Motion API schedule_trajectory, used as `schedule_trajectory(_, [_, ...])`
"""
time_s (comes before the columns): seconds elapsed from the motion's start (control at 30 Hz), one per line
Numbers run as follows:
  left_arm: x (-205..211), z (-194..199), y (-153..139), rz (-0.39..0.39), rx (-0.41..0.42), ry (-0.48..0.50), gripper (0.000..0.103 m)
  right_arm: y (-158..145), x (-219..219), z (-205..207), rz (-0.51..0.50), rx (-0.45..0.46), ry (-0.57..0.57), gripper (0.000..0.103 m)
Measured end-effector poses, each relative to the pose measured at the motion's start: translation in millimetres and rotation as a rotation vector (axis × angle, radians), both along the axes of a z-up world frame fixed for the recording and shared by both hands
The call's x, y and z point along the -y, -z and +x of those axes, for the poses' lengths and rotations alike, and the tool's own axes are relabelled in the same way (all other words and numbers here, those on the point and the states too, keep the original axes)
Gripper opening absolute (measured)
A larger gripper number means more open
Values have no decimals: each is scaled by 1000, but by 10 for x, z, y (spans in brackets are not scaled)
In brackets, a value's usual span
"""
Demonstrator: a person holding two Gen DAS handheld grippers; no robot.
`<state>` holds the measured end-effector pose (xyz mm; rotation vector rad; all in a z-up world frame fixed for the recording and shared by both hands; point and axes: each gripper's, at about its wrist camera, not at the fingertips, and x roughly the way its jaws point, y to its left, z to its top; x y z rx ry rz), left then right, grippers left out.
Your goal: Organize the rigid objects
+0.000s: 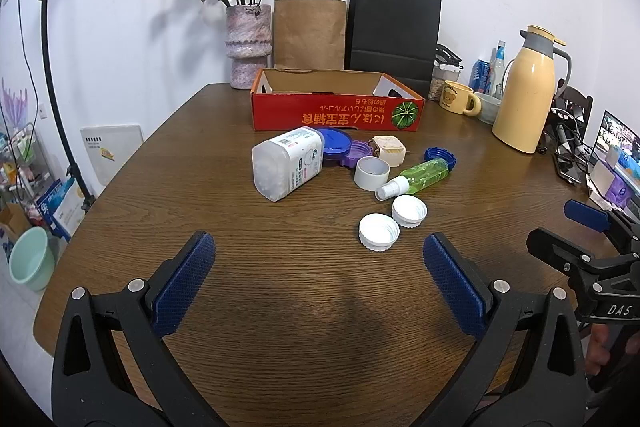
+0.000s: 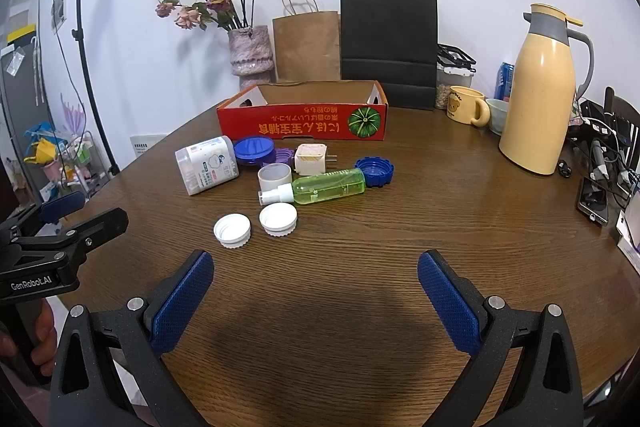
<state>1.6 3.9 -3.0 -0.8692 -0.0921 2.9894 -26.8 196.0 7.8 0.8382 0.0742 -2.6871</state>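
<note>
Both the left gripper [image 1: 318,259] and right gripper [image 2: 316,277] gape empty; at twelve o'clock, the red box [image 1: 336,113] hides its floor.

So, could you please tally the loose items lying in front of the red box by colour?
White: 4 (cotton swab container, tape roll, two caps)
Blue: 2 (round lid, ridged cap)
Purple: 1 (cap)
Cream: 1 (plug adapter)
Green: 1 (spray bottle)
Total: 9
</note>
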Motion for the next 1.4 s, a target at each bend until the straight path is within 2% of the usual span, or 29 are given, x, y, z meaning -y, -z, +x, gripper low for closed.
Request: schedule_trajectory(1.4, [-14, 1, -3, 9, -2, 3, 103, -27, -10, 1, 5, -5, -5, 103])
